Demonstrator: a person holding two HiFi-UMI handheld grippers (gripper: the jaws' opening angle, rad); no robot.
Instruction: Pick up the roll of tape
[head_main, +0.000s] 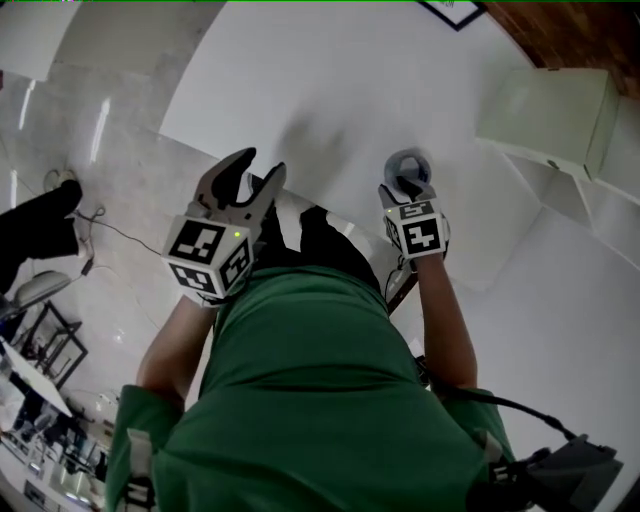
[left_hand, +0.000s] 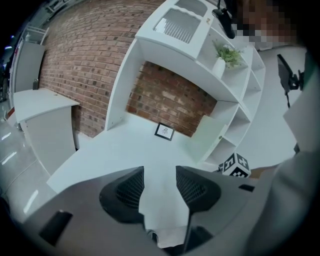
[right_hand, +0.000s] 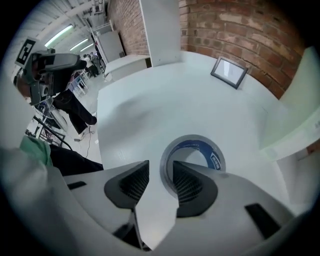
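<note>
The roll of tape (head_main: 410, 162) is grey with a blue inner core and lies flat on the white table (head_main: 330, 80). My right gripper (head_main: 405, 188) points steeply down right over it. In the right gripper view the roll of tape (right_hand: 194, 141) shows just past the jaws; its left wall lies in the gap, one pad over the hole and one outside. My right gripper (right_hand: 160, 176) stands open, its pads not pressing the roll. My left gripper (head_main: 258, 168) hovers open to the left, apart from the roll. The left gripper view shows my left gripper (left_hand: 160, 186) with nothing between its pads.
A small framed card (left_hand: 164, 131) stands at the table's far side by the brick wall (left_hand: 85, 65). A white shelf unit (left_hand: 220, 100) with a potted plant (left_hand: 227, 54) rises behind the table. White boxes (head_main: 545, 120) sit to the right. A person's dark legs and cables (head_main: 40, 225) are at the left.
</note>
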